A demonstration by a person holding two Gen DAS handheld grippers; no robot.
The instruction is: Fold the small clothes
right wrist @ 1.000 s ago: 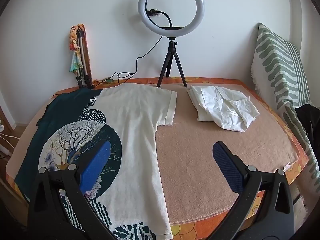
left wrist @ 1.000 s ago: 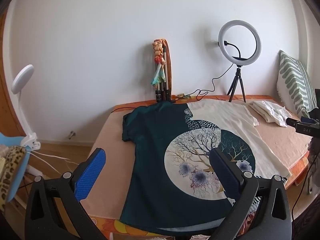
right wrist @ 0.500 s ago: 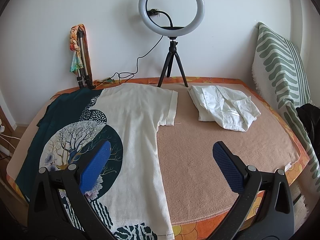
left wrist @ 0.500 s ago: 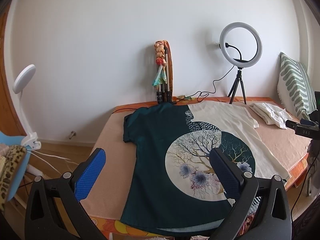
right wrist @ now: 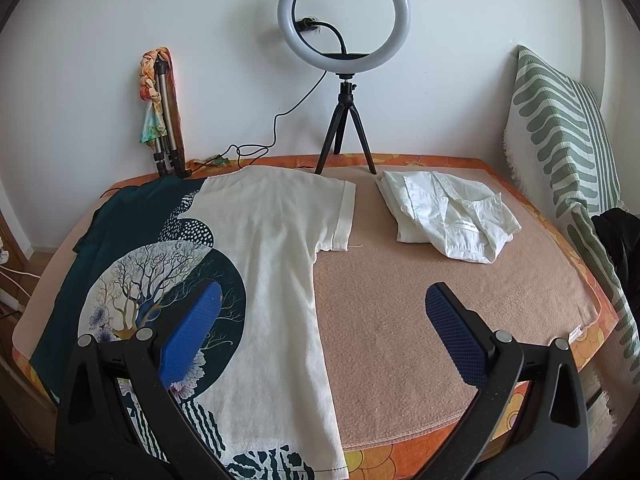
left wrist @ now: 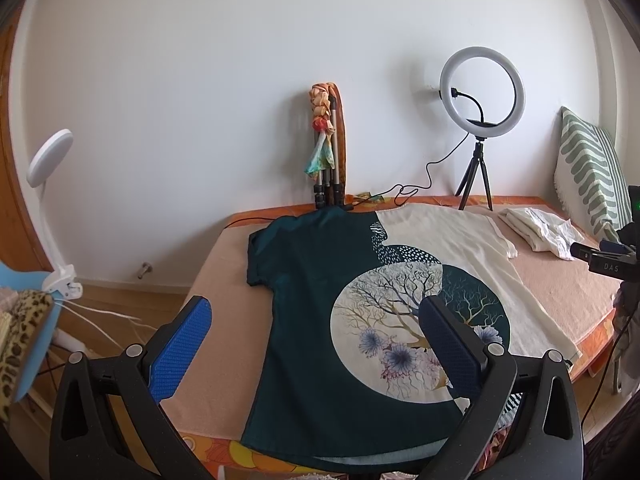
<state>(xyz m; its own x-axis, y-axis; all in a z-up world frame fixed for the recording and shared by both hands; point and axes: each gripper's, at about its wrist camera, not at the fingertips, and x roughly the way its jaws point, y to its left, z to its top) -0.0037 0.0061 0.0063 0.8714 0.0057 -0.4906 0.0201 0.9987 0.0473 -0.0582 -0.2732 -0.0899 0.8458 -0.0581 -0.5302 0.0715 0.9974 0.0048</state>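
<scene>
A T-shirt, half dark teal and half cream with a round tree print [left wrist: 360,300], lies spread flat on the bed; it also shows in the right wrist view [right wrist: 276,248]. My left gripper [left wrist: 316,332] is open and empty, held above the shirt's near hem on the teal side. My right gripper [right wrist: 324,316] is open and empty, held above the shirt's cream edge near the bed's front. A folded white shirt [right wrist: 448,216] lies at the back right of the bed; it also shows in the left wrist view [left wrist: 540,232].
The bed has a tan blanket [right wrist: 420,300]. A ring light on a tripod [right wrist: 344,40] and a folded tripod with a scarf [right wrist: 160,112] stand at the wall. A green striped pillow [right wrist: 560,128] leans at the right. A white clip lamp [left wrist: 48,184] stands left of the bed.
Both grippers have drawn back and risen slightly, so the bed sits lower and farther in both views. Both stay open. The clothes have not moved.
</scene>
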